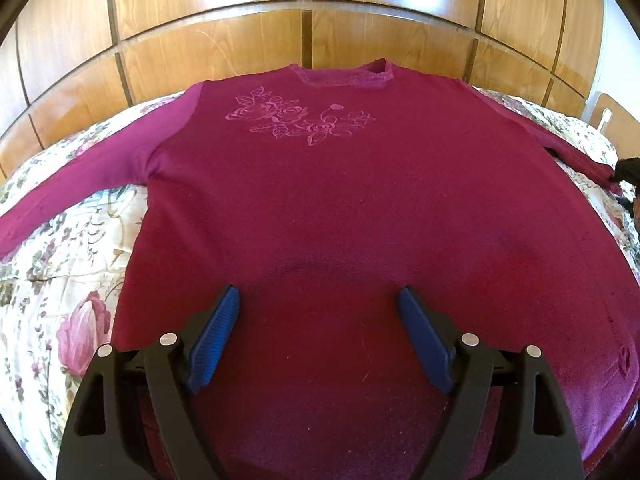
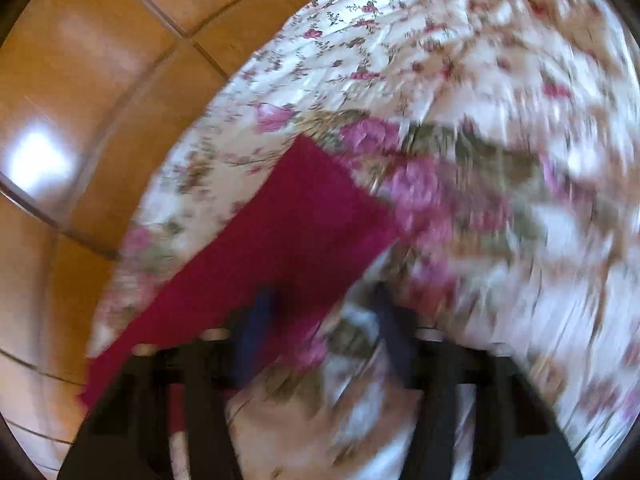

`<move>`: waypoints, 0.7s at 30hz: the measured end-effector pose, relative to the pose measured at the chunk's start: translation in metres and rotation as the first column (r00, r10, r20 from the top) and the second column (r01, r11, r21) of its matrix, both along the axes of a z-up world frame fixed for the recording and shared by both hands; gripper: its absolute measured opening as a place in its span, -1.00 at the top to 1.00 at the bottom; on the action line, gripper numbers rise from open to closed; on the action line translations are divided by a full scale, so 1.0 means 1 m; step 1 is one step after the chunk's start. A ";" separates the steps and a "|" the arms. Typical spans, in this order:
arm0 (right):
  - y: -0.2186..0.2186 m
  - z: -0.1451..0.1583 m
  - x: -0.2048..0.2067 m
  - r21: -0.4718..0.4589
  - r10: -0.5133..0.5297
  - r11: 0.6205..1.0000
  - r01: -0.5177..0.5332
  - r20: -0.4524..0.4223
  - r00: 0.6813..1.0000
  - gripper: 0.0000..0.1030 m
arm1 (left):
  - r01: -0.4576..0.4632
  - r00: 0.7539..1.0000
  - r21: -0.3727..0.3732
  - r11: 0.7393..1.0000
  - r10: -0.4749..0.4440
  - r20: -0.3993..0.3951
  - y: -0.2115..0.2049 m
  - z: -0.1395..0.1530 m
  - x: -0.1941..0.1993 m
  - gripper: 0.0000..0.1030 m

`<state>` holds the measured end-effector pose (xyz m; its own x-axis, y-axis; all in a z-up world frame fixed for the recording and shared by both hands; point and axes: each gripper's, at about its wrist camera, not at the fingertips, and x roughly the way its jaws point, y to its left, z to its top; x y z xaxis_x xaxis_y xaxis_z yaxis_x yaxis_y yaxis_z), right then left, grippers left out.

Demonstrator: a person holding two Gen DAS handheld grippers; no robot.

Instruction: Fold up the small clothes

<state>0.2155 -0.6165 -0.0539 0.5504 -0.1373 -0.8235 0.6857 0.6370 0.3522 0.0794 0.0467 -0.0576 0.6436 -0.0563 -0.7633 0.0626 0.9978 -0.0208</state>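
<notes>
Magenta sweater (image 1: 340,200) w/ floral embroidery, flat on floral bedspread (image 1: 60,280), sleeves out. L gripper (image 1: 319,300) fingers spread over hem, nothing pinched. R view only, blurred: sleeve cuff (image 2: 296,216) by R gripper (image 2: 320,304); fingers look apart, grip can't tell.

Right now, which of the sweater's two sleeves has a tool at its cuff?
The sleeve on the right of the left wrist view; a dark tool sits at its cuff. The other sleeve lies alone on the floral bedspread.
</notes>
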 end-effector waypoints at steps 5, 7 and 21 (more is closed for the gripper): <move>-0.005 0.045 0.005 -0.106 -0.021 0.994 0.024 0.033 0.999 0.89 | 0.001 1.000 -0.007 1.000 -0.001 0.001 0.002 0.000 0.000 -0.58; 0.005 0.071 0.009 -0.102 0.006 0.995 0.005 0.107 0.994 0.89 | 0.001 1.000 -0.014 1.000 -0.001 0.003 0.002 -0.001 -0.001 -0.58; 0.330 0.154 0.076 -0.169 0.716 0.683 -0.711 0.345 0.607 0.90 | 0.018 1.000 -0.091 0.996 -0.020 -0.019 0.011 0.006 -0.001 -0.58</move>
